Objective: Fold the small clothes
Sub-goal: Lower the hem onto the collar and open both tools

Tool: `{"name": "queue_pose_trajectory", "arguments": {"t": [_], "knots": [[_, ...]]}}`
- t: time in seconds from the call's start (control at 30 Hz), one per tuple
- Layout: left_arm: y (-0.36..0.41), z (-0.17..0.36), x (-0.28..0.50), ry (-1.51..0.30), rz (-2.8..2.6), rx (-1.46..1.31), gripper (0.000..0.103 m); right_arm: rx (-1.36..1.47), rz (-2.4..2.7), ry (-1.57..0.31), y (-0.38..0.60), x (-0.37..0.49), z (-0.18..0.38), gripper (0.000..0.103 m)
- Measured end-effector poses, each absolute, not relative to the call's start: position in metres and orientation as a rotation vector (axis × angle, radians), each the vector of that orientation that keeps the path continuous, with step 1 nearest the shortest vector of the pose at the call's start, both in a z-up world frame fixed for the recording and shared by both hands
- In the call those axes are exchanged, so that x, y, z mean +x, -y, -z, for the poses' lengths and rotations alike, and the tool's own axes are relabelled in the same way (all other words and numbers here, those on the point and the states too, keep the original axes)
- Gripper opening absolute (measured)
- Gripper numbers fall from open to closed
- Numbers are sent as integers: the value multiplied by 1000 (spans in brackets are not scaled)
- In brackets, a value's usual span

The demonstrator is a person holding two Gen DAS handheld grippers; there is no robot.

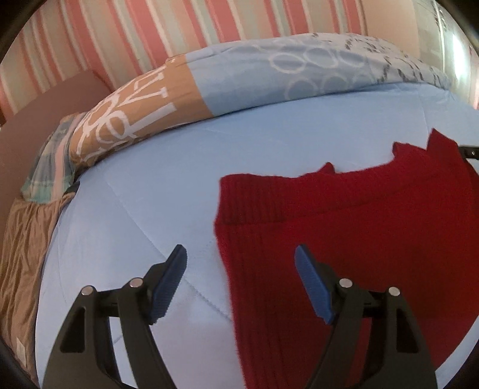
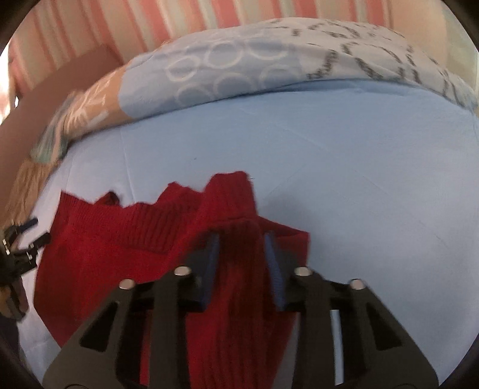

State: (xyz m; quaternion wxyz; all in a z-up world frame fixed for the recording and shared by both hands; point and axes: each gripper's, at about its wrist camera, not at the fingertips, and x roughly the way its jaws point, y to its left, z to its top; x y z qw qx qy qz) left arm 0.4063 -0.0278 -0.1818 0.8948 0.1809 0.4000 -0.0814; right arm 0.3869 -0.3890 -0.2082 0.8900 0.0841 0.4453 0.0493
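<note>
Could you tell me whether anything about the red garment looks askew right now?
Yes: the red knit garment is bunched into a ridge between the right tongs, its far edge jagged. The left tongs are open over its left edge.

Premises: a domestic bedroom. The work surface is a bed covered by a light blue quilted bedspread [image 1: 143, 191], stitch lines visible. At its far edge lies a patterned duvet [image 1: 254, 74] in blue and tan panels printed with white circles and lettering. A plaid pillow [image 1: 51, 167] sits at the left corner, above a tan gathered bed skirt [image 1: 21, 254]. The wall behind carries pink, white and pale green striped wallpaper [image 1: 119, 27].
</note>
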Motion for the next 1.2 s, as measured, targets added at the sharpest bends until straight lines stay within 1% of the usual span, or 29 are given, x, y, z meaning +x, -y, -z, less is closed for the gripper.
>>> {"name": "queue_pose_trajectory", "arguments": {"t": [0.03, 0.1, 0.13, 0.2, 0.27, 0.33, 0.4, 0.47, 0.57, 0.63, 0.73, 0.9, 1.07, 1.1, 1.13, 1.2], "knots": [[29, 183, 406, -830, 174, 376, 76, 137, -96, -947, 383, 390, 210, 8], [31, 185, 406, -836, 177, 375, 76, 98, -94, -946, 377, 392, 209, 6], [31, 186, 406, -838, 177, 372, 76, 57, -75, -916, 375, 391, 205, 6], [30, 186, 406, -837, 172, 363, 76, -23, -9, -838, 372, 379, 192, 5], [27, 185, 407, -832, 157, 352, 76, -43, 65, -805, 378, 370, 187, 5], [22, 184, 410, -832, 147, 321, 76, -44, 112, -830, 385, 367, 195, 5], [17, 182, 415, -840, 149, 270, 76, -28, 121, -908, 390, 370, 217, 5], [16, 182, 420, -855, 153, 233, 76, -23, 101, -938, 390, 370, 226, 5], [24, 178, 424, -873, 197, 216, 76, 7, 64, -899, 385, 360, 209, 8], [37, 178, 425, -876, 225, 245, 76, 19, 48, -840, 377, 348, 192, 10], [52, 190, 434, -899, 193, 308, 75, 4, 4, -813, 351, 337, 183, 11], [37, 218, 459, -931, 111, 274, 75, 5, 6, -849, 335, 337, 200, 11], [19, 223, 472, -942, 77, 225, 73, 13, 59, -873, 338, 334, 219, 11], [19, 224, 474, -938, 73, 239, 73, 13, 82, -876, 342, 335, 224, 10], [20, 225, 475, -934, 68, 255, 74, 12, 98, -875, 346, 335, 226, 7], [20, 225, 476, -937, 68, 257, 74, 45, 110, -882, 357, 336, 232, 6]]}}
